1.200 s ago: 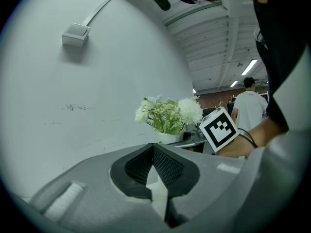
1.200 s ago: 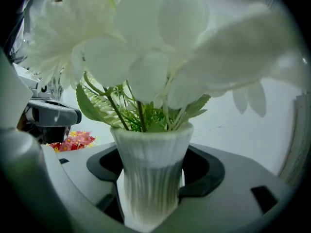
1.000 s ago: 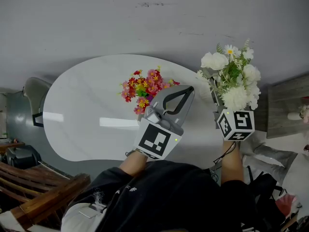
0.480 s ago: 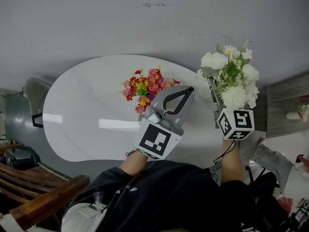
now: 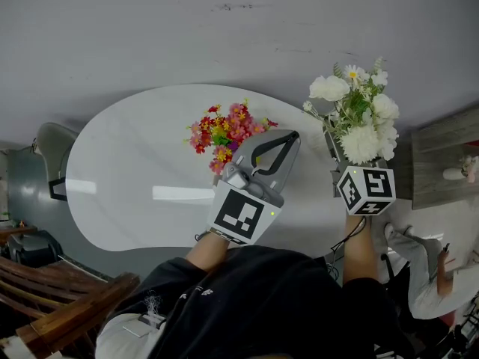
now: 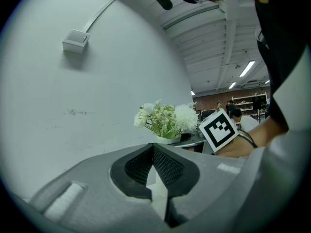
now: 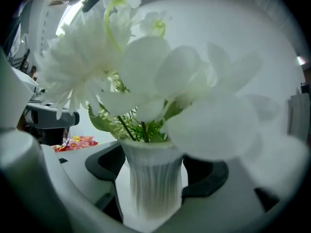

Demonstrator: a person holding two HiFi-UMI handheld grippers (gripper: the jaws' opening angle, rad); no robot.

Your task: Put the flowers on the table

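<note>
My right gripper [image 7: 155, 168] has just been easing its jaws wider, with the vase [image 7: 151, 193] of white flowers [image 5: 358, 114] between them. The jaws are spread about as wide as they go, yet the pads [image 7: 104, 163] look to touch the ribbed sides on both flanks. I see no clear gap, so I read this as a grip that is loosening, not one already let go.

In the head view the bouquet sits at the right end of the table [image 5: 135, 163], a shade higher in the picture than half a second ago. The marker cube [image 5: 367, 189] below it has hardly shifted. White tabletop shows under the jaws in the right gripper view, but the gripper body hides the vase's foot. I cannot tell whether it rests on the top or hangs just above it.

My left gripper [image 5: 290, 139] is closed with nothing in it, just beside the red flowers [image 5: 228, 133], which stand near the table's middle.

I judge the first bunch placed and the second at the point of release. If the foot is down, opening is right; if not, the vase could drop or tip at the edge.
</note>
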